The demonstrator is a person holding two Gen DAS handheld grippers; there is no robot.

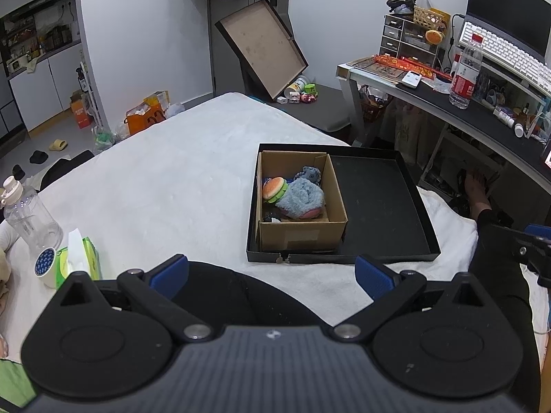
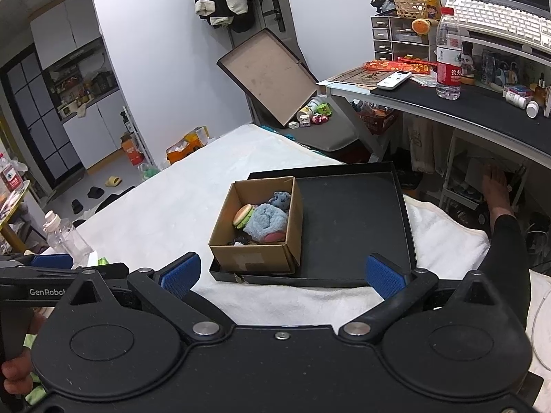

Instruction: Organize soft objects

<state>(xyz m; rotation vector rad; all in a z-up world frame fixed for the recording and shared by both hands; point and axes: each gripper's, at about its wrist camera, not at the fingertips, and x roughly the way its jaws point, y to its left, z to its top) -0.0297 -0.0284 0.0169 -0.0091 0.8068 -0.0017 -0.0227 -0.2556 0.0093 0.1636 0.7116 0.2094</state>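
Note:
A brown cardboard box (image 1: 303, 234) (image 2: 255, 258) stands in the left part of a shallow black tray (image 1: 378, 199) (image 2: 347, 213) on the white bed cover. Inside the box lie a plush burger (image 1: 274, 188) (image 2: 243, 215), a fluffy light-blue soft toy (image 1: 301, 199) (image 2: 265, 222) and a smaller grey-blue plush (image 1: 310, 173) (image 2: 281, 199). My left gripper (image 1: 272, 273) hangs open in front of the tray, above a black-clad knee, with nothing between its blue pads. Near the tray's front edge my right gripper (image 2: 282, 272) is open and empty too.
A clear water bottle (image 1: 29, 213), a roll of tape (image 1: 46, 263) and a green tissue pack (image 1: 79, 258) lie at the bed's left. A desk (image 1: 447, 110) with a bottle and keyboard stands right. A person's leg and foot (image 2: 496, 199) lie right of the tray.

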